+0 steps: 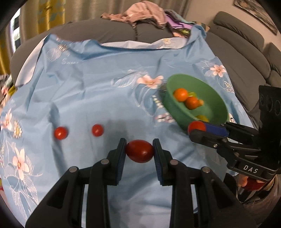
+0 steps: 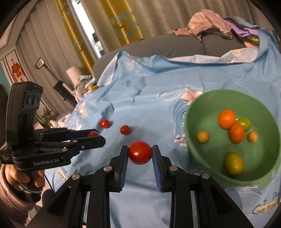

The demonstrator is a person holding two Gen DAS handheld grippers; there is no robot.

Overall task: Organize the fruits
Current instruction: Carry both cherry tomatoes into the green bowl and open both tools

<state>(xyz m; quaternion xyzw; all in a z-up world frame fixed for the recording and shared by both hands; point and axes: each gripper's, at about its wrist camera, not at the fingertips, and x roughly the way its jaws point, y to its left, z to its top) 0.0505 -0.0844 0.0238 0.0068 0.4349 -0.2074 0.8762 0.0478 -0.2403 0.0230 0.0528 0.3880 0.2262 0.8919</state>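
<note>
Soft, even indoor light fills both my views, with daylight showing through the curtain gap point(image 2: 91, 33) far ahead of my right hand-held gripper point(image 2: 140, 153). Faint shadows fall on the blue cloth point(image 1: 98, 91) around my left hand-held gripper point(image 1: 139, 150). The green bowl point(image 1: 177, 112) is motion-blurred. Fisheye bending curves everything, and the corners go black.

A sheet point(image 1: 98, 91) covers a sofa point(image 1: 108, 29), with a heap of clothes point(image 1: 145, 14) beyond its far edge. On the sheet's right part stands a bowl point(image 2: 198, 154) holding several small fruits point(image 2: 226, 119); well to its left two tomatoes point(image 1: 60, 133) point(image 1: 97, 130) lie side by side on the sheet. The left hand-held gripper point(image 1: 140, 152) grips a tomato point(image 1: 140, 153) nearer than those two, and the right hand-held gripper point(image 2: 140, 152) grips another tomato point(image 2: 140, 152) just beside the bowl's near-left rim.
</note>
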